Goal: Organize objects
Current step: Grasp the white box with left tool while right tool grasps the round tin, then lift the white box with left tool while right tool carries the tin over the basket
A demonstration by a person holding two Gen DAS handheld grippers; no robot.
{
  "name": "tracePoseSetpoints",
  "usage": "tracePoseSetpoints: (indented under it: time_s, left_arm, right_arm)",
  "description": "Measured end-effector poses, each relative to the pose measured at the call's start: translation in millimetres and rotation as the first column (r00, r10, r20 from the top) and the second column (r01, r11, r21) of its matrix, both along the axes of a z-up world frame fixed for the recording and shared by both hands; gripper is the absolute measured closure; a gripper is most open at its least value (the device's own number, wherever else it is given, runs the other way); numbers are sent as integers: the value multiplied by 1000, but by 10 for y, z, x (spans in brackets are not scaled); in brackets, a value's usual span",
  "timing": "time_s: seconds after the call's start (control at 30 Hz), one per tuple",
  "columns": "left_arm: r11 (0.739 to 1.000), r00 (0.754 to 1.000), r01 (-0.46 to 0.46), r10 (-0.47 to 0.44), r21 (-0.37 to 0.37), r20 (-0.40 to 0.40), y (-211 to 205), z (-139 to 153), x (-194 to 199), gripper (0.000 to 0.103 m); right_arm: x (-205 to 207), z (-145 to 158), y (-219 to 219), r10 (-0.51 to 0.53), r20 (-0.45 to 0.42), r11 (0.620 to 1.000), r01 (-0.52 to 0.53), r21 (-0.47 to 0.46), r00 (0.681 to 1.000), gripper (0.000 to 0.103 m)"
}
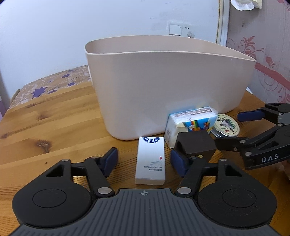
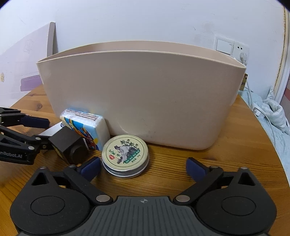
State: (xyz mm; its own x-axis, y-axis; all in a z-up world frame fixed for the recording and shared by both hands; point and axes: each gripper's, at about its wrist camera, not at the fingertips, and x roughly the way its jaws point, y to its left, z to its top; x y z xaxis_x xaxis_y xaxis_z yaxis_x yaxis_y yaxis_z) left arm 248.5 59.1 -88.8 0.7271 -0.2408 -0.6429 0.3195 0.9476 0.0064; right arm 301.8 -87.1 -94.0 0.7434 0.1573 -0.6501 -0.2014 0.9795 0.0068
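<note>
A beige plastic bin (image 1: 166, 87) (image 2: 141, 98) stands on the wooden table (image 1: 45, 127). In front of it lie a white box (image 1: 150, 161), a tissue pack with a rainbow print (image 1: 192, 123) (image 2: 87, 125), a dark cube (image 1: 195, 145) (image 2: 67, 145) and a round tin with a picture lid (image 1: 226, 127) (image 2: 125, 154). My left gripper (image 1: 144, 160) is open with the white box between its fingers. My right gripper (image 2: 143, 168) is open just behind the tin, and it also shows in the left wrist view (image 1: 228, 128).
A floral cloth (image 1: 45, 87) covers the table's far left corner. Wall sockets (image 2: 232, 47) sit behind the bin. A cable and crumpled fabric (image 2: 271, 112) lie beyond the table's right edge. A tissue (image 1: 242, 4) hangs at the top right.
</note>
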Motion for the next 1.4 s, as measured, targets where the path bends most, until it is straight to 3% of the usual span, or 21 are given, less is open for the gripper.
tracePoseSetpoints:
  time_s: [0.13, 0.2, 0.3, 0.87, 1.4]
  left_arm:
    - [1000, 1000, -27, 27, -3, -2, -1, 19, -6, 57]
    - [999, 999, -52, 52, -2, -4, 7, 37, -12, 69]
    - [998, 998, -63, 63, -6, -9, 1, 49, -32, 71]
    - [994, 994, -105, 104, -41, -12, 101, 152, -239, 72]
    - [994, 991, -78, 85, -77, 101, 84, 604, -573, 72]
  right_arm:
    - [25, 39, 42, 40, -1, 999, -40, -8, 999, 25]
    - [42, 51, 44, 61, 1, 998, -61, -6, 998, 35]
    - [37, 74, 65, 76, 2, 997, -76, -4, 997, 52]
    - [-96, 126, -173, 45, -9, 999, -45, 14, 999, 52]
    - [-536, 522, -385, 3, 119, 1000, -7, 30, 993, 52]
